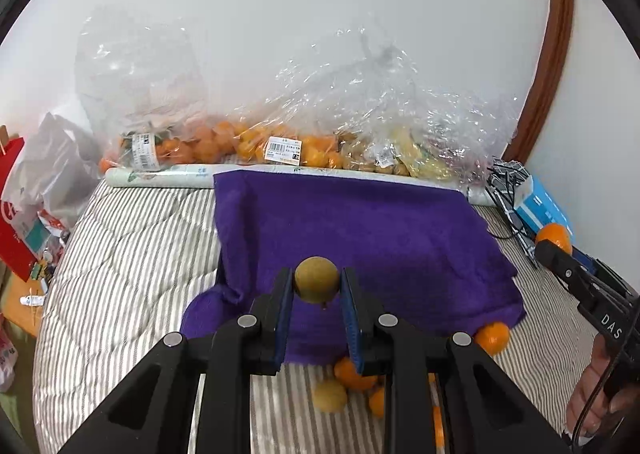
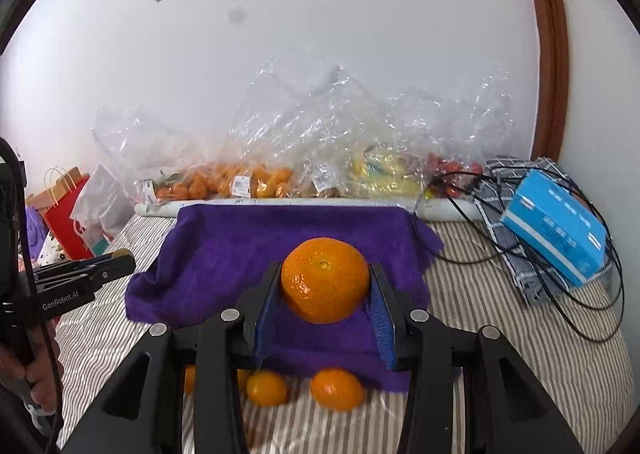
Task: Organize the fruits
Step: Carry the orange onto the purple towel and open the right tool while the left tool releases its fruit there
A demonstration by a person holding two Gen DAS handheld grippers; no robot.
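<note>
2 legible marks: "GenRobot.AI", perhaps "DAS".

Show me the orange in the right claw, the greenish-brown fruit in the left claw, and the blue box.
orange (image 2: 325,280), right wrist view, middle of its peel.
greenish-brown fruit (image 1: 316,278), left wrist view, centre of its skin.
blue box (image 2: 556,228), right wrist view, its top face.
</note>
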